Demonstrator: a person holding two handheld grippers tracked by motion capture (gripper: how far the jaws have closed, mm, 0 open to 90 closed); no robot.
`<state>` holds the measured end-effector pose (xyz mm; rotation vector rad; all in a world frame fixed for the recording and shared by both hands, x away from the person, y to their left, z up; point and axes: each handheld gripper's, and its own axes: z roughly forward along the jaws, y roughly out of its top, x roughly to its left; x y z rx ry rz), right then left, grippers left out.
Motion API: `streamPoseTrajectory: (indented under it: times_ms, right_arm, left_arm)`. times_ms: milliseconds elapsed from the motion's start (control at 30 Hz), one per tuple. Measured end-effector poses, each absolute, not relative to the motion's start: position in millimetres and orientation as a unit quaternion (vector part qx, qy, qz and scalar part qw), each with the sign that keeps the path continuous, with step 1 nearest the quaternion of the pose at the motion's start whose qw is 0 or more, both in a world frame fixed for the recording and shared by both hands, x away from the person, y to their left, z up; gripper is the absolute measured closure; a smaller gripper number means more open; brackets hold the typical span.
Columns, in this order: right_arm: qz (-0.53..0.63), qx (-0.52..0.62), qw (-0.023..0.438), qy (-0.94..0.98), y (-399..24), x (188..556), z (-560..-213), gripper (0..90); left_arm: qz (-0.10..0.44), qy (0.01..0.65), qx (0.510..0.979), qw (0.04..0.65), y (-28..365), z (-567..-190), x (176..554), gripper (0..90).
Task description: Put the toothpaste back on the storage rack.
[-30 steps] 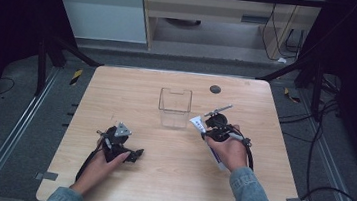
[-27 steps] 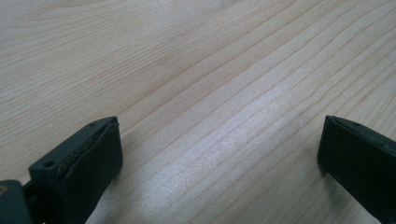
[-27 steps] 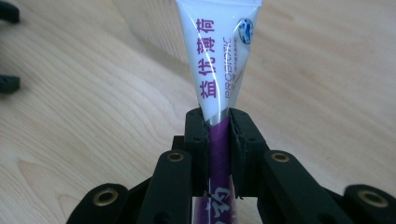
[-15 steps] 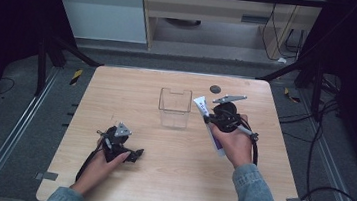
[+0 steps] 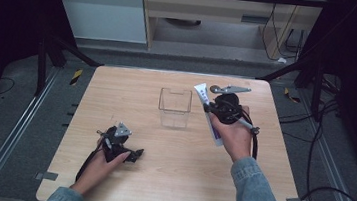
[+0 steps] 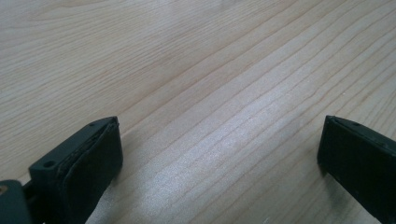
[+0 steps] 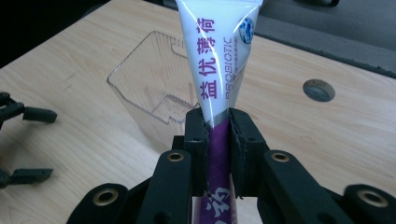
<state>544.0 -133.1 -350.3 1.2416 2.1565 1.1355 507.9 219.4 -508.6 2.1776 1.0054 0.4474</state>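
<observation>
A white and purple toothpaste tube (image 5: 201, 94) is held above the wooden table (image 5: 117, 94), just right of a clear plastic box (image 5: 175, 107). My right gripper (image 5: 211, 109) is shut on the tube's middle. In the right gripper view the pads (image 7: 196, 135) pinch the tube (image 7: 217, 51), whose flat white end points up and away over the clear box (image 7: 154, 88). My left gripper (image 5: 134, 155) rests on the table at the near left with a hand on it. Its jaws stand wide apart over bare wood (image 6: 219, 140), with nothing between them.
A small round grey grommet (image 7: 318, 89) is set in the table near the far edge. The other gripper (image 7: 35, 144) lies at the left of the right gripper view. Black frame legs and cables surround the table on the floor.
My right gripper has lifted the tube off the table and carried it toward the far side, next to the clear box. The left gripper has stayed put.
</observation>
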Motion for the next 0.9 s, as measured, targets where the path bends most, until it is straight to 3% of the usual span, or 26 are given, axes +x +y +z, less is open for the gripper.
streamPoseTrajectory:
  times_ms: [900]
  right_arm:
    - [0.476, 0.440, 0.233, 0.725, -108, 583, -310, 78.7]
  left_arm:
    - [0.173, 0.387, 0.837, 0.345, 219, -509, 508, 0.0]
